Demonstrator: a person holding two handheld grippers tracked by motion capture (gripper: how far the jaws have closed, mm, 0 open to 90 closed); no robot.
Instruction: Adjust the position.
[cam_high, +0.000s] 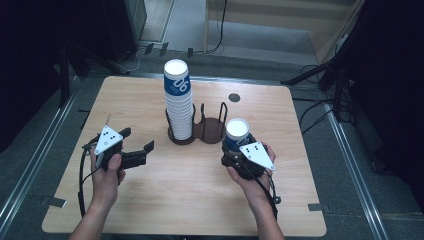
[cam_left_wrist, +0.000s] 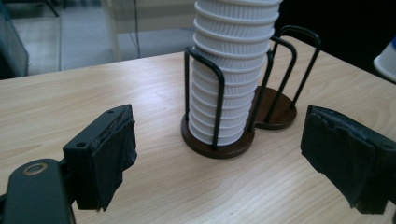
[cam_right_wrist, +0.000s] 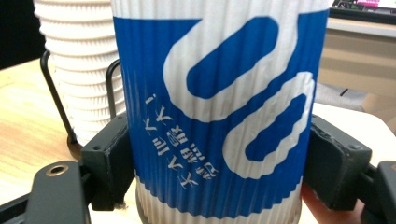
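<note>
A tall stack of white ribbed paper cups (cam_high: 178, 102) (cam_left_wrist: 231, 70) (cam_right_wrist: 79, 70), topped by a blue-printed one, stands in the left slot of a black wire holder (cam_high: 212, 127) (cam_left_wrist: 275, 116) on a brown base. The holder's right slot is empty. My right gripper (cam_high: 236, 150) (cam_right_wrist: 215, 172) is shut on a single blue-and-white cup (cam_high: 236, 134) (cam_right_wrist: 215, 107), a jaw on each side, just in front of that slot. My left gripper (cam_high: 137, 140) (cam_left_wrist: 229, 158) is open and holds nothing, left of the holder, with its jaws pointing at the stack.
The wooden table (cam_high: 190, 185) has bare room in front and at both sides. A small dark round cap (cam_high: 234, 97) is set in the top behind the holder. Dark stands and cables (cam_high: 320, 75) lie on the floor beyond the far edge.
</note>
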